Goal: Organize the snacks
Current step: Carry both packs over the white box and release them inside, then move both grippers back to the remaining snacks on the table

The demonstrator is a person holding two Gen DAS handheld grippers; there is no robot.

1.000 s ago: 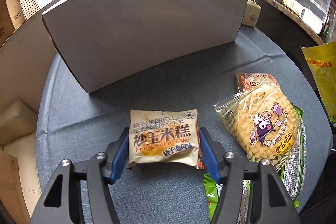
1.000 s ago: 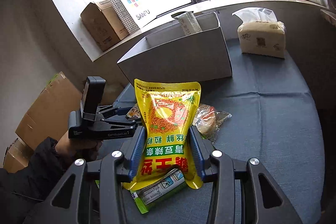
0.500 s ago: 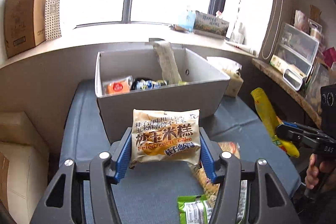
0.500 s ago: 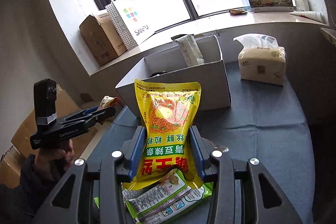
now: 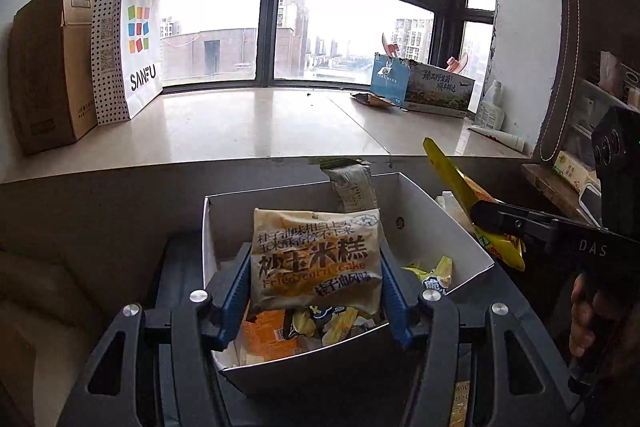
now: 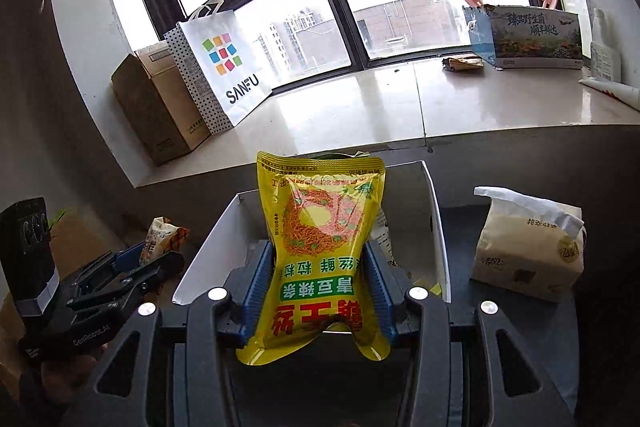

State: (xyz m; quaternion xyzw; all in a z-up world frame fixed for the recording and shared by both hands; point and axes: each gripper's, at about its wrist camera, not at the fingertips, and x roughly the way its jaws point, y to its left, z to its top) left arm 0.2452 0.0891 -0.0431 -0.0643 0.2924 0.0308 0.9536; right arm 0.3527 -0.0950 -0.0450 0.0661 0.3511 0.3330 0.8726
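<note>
My left gripper is shut on a beige fried corn cake packet and holds it above the open white box, which holds several snack packets. My right gripper is shut on a tall yellow snack bag and holds it upright over the same white box. In the left wrist view the yellow bag and right gripper show at the box's right side. In the right wrist view the left gripper with the corn cake packet shows left of the box.
A tissue pack stands on the blue table right of the box. On the window ledge behind are a cardboard box, a white SANFU bag and a printed carton. Shelves are at the right.
Both grippers have risen from the table with their packets and moved forward over the white box. The loose snacks on the table have dropped out of view.
</note>
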